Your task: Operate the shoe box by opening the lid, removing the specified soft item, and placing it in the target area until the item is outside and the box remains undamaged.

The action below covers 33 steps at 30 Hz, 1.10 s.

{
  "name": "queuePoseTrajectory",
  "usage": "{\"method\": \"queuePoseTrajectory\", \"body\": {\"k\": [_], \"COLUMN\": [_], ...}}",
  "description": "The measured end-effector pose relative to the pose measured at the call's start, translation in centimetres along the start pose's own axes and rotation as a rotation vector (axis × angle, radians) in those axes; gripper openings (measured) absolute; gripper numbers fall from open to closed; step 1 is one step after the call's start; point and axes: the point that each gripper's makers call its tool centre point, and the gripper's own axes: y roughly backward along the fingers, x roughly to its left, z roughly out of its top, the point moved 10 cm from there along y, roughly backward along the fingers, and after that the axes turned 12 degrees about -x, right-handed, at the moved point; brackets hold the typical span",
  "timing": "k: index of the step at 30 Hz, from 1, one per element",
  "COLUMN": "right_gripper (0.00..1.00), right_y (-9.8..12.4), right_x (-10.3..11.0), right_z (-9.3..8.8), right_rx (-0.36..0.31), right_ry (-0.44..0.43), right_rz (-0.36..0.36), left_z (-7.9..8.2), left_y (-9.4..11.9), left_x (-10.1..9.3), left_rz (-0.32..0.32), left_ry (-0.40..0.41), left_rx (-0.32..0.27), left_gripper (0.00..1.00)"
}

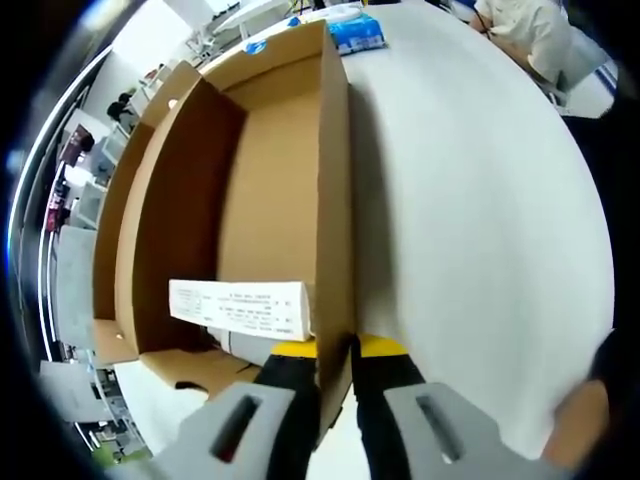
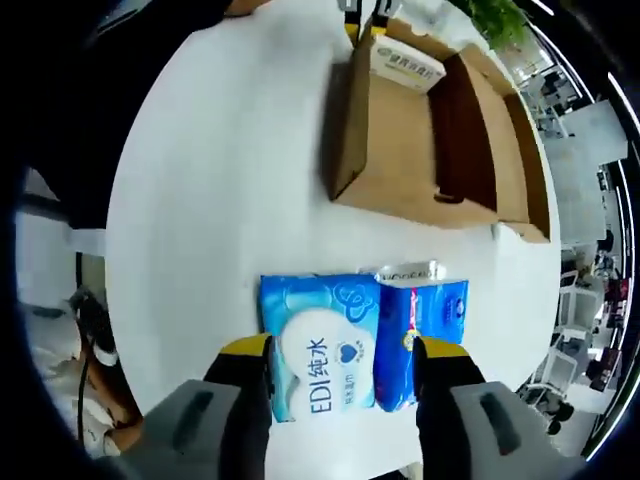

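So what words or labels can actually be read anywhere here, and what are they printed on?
"EDI 纯水" on the round white label of the blue wipes pack, which lies between the right tool's jaws.
Small print on the second blue pack: too blurred to read.
Printed lines on the white label at the cardboard shoe box's end: too small to read.
The same white label in the right gripper view: also unreadable.

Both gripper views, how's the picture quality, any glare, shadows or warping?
Left gripper view: fisheye bows the shoe box walls; table bright, soft shadow beside the box, jaws blurred. Right gripper view: blue wipes pack sharp, slight sheen on it; edges warped.
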Motion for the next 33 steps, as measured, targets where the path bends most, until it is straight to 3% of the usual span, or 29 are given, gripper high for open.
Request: {"method": "queuePoseTrajectory", "body": {"k": [6,10,14,19,20,25,33], "right_gripper": [0.54,0.54,0.54,0.53,0.53,0.53,0.52], "right_y": [1.6,1.8,1.7,1.0,0.5,-1.7,-8.1], "right_x": [-0.4,-1.2,-3.0,-6.0,-7.2,-10.1,-13.7], "right_z": [4.5,6.6,9.2,11.9,13.1,15.6,20.8], "right_rx": [-0.094,-0.109,-0.184,-0.208,-0.245,-0.295,-0.398], "right_ry": [0.024,0.061,0.089,0.166,0.188,0.215,0.343], "right_rz": [-0.041,-0.038,-0.057,-0.079,-0.075,-0.053,0.095], "left_z": [0.0,-0.1,-0.2,-0.3,-0.4,-0.5,-0.5], "left_y": [0.0,0.0,0.1,0.1,0.2,0.2,0.3], "left_x": [0.1,0.1,0.1,0.2,0.2,0.2,-0.1], "left_rz": [-0.006,-0.007,-0.009,-0.017,-0.017,-0.019,-0.018], "left_ry": [-0.002,0.000,0.001,0.004,0.003,0.012,0.006], "left_rx": [-0.001,-0.002,-0.007,-0.020,-0.024,-0.039,-0.041], "left_gripper": [0.10,0.10,0.10,0.09,0.09,0.09,0.09]}}
